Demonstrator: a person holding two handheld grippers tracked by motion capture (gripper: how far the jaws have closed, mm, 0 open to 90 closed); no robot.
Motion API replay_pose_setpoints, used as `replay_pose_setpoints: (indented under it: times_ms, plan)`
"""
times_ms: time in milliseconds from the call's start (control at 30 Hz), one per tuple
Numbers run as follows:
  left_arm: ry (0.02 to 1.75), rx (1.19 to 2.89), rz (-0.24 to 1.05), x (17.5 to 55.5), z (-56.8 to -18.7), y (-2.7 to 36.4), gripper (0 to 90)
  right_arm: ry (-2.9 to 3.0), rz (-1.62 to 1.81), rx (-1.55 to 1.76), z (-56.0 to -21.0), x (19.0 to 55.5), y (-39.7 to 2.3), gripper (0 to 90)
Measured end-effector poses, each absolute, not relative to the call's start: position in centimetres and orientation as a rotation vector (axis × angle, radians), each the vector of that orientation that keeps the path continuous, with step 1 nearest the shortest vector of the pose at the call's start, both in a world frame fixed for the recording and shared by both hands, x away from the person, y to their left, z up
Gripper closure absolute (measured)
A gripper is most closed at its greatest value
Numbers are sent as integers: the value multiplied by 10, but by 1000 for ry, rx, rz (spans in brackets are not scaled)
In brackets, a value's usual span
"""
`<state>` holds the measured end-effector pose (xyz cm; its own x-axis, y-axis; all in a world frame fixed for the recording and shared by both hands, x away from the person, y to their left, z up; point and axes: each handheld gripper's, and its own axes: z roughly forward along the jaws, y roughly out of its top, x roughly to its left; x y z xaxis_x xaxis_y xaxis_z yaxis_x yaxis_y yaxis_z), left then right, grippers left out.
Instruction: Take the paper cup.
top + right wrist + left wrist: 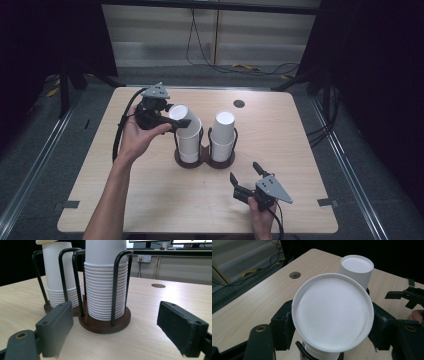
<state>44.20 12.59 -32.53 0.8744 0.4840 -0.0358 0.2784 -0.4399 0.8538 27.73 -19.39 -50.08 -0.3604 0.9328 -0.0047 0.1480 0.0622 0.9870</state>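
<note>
Dark walls ring the pale wooden table in the high view, where the left tongs clamp the top cup of the stack at ten o'clock. Left gripper view: the pads squeeze that cup. Right gripper view: the right tongs gape before the cup holder.

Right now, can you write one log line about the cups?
left gripper: shut on top cup of left stack | right gripper: open, resting on table | cup holder: two stacks

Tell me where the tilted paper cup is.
In the high view, the tilted paper cup sits atop the left stack, gripped by the left tongs, beside the right stack.
</note>
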Motion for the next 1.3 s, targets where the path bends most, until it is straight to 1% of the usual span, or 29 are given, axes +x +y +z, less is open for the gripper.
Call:
replay_pose_setpoints:
  times_ms: [233, 700, 800, 1300]
  plan:
    - [556, 2004, 255, 437, -327, 130, 332, 1618, 1371, 1101, -501, 277, -194, 132]
    - [510, 1915, 233, 419, -325, 138, 334, 1624, 1370, 1103, -501, 277, -194, 132]
    - [510, 1911, 242, 416, -327, 140, 334, 1627, 1372, 1105, -501, 277, -194, 131]
    - [492, 1861, 193, 398, -343, 143, 334, 1733, 1439, 1074, -495, 279, -190, 130]
